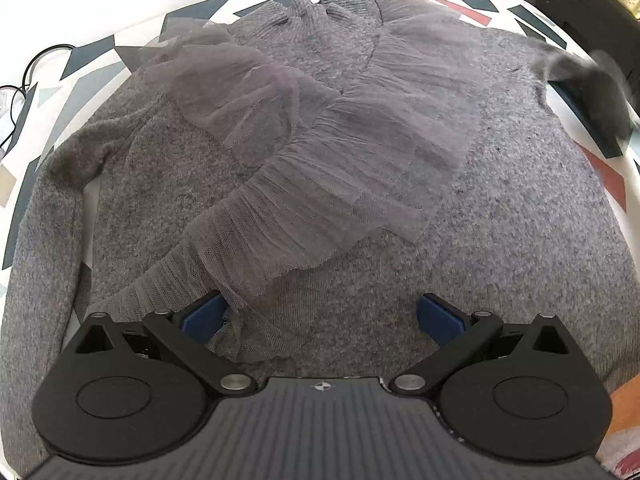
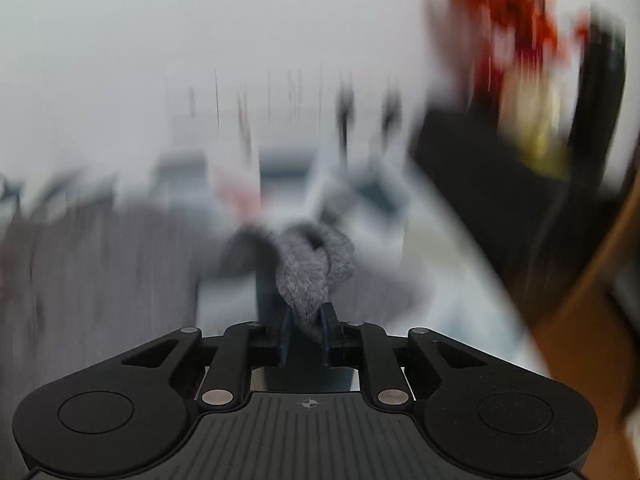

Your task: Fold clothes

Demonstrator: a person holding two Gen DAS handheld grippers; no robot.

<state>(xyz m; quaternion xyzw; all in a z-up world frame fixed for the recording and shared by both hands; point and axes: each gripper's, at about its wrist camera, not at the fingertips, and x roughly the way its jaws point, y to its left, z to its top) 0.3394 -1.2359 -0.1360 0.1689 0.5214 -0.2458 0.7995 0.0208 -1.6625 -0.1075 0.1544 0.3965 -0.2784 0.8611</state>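
Two grippers: one held in each hand, both over a single garment.
Garment: grey knitted sweater (image 1: 400, 240) with sheer grey tulle ruffles (image 1: 320, 152) running diagonally across its front, spread flat on the surface, collar at the far side.
Surface: white tabletop cover (image 1: 100, 60) printed with dark blue, grey and red angular shapes, showing round the sweater's far and side edges.
Left gripper (image 1: 320, 316): above the sweater's near part, blue-padded fingers (image 1: 200, 316) spread wide apart, nothing clamped; the left pad sits just beside the near end of the ruffle.
Right gripper (image 2: 306, 316): fingers drawn close, pinching a bunched fold of the grey knit (image 2: 312, 276) that sticks out beyond the tips.
Right view: heavily blurred; only the pinched knit and the gripper are sharp.
Far right corner: a dark blurred sleeve end (image 1: 580, 76) lifted off the surface.
Left edge: black cables (image 1: 24, 80) on white.
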